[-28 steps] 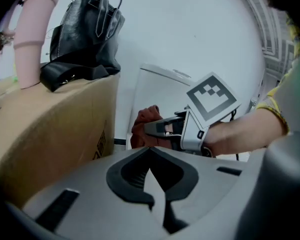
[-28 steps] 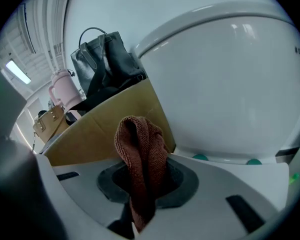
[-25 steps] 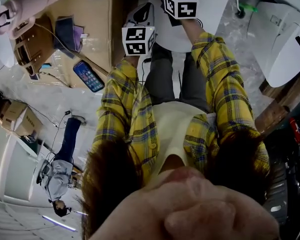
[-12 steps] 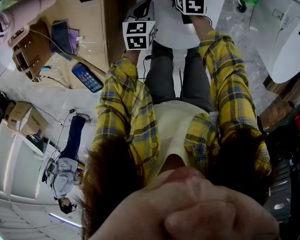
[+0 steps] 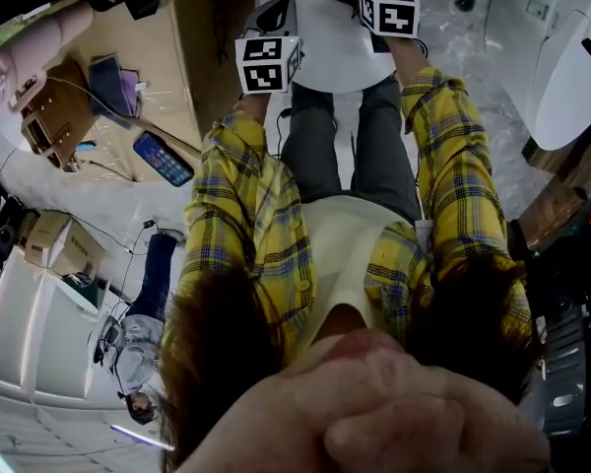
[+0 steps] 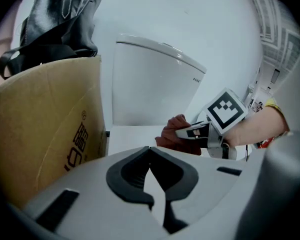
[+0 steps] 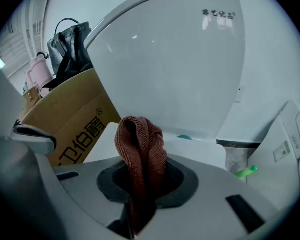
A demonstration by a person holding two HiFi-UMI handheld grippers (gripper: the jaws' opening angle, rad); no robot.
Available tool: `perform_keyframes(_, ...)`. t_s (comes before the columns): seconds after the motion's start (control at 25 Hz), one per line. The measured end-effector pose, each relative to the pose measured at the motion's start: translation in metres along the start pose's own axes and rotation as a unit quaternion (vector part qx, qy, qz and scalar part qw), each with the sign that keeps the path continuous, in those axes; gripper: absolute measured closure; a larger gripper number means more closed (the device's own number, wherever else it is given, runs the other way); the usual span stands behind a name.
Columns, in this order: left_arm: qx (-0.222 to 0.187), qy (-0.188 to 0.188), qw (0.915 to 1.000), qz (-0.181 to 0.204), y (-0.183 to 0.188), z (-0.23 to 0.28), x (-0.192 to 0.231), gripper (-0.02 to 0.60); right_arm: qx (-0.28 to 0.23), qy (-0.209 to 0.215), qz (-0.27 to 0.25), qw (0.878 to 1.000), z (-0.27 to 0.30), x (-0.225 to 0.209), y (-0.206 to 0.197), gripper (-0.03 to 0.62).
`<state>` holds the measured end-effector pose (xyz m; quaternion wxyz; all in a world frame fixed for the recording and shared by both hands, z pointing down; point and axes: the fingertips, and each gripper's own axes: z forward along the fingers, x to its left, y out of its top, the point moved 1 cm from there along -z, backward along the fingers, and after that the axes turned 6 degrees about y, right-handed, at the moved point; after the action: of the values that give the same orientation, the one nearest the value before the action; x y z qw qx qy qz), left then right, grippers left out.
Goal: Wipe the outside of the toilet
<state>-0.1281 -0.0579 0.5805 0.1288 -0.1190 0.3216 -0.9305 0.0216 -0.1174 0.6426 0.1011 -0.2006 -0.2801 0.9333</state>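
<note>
Leftmost in the head view, a phone (image 5: 163, 159) lies on a wooden table (image 5: 192, 87) near a pink bag (image 5: 39, 28). Beside these, a cardboard box (image 6: 45, 119) stands against the left flank of the toilet (image 6: 150, 89), and a black bag (image 6: 55, 14) sits on top of the box.

The left tool (image 6: 151, 156) points at the toilet from the box side. Its jaws are pressed together at the tips and hold nothing. Its marker cube (image 5: 268, 64) shows in the head view at the end of the person's left sleeve (image 5: 241, 215), which is yellow plaid.

The toilet is white, and it stands directly ahead of the person, at the top centre of the head view, between the box on the left and a second white fixture (image 5: 561, 57) on the right. Its lid is raised, as the right gripper view shows.

The right tool (image 7: 140, 184) pinches a brown cloth (image 7: 141, 149). The cloth stands up in a folded bunch above the jaws, in front of the raised lid. The left gripper view shows this tool and its cloth low over the white top of the toilet; whether the cloth touches the surface cannot be told.

Farther right, a small green item (image 7: 246, 172) lies in the gap between the toilet and the second fixture.
</note>
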Motion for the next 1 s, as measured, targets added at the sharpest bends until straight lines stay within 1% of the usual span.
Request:
perform_keyframes(0.24,0.001,-0.006,0.9999,0.013,-0.001,0.003,-0.022,0.574,0.006,-0.021,0.014,1.0,-0.022,-0.033,-0.021,0.511)
perform_keyframes(0.6,-0.005,-0.021,0.9997,0.015,0.0,0.006,-0.049,0.572,0.018,-0.071,0.034,0.997,-0.054,-0.09,-0.046,0.511)
perform_keyframes(0.8,0.001,-0.016,0.9997,0.02,-0.001,0.01,-0.057,0.572,0.02,-0.094,0.042,0.995,-0.072,-0.112,-0.053,0.511)
perform_keyframes(0.92,0.003,-0.01,0.9997,0.021,-0.002,0.01,-0.058,0.574,0.007,-0.098,0.047,0.994,-0.086,-0.116,-0.05,0.511)
perform_keyframes(1.0,0.003,-0.008,0.9998,0.019,-0.002,0.008,-0.057,0.574,-0.014,-0.088,0.051,0.995,-0.097,-0.109,-0.043,0.511)
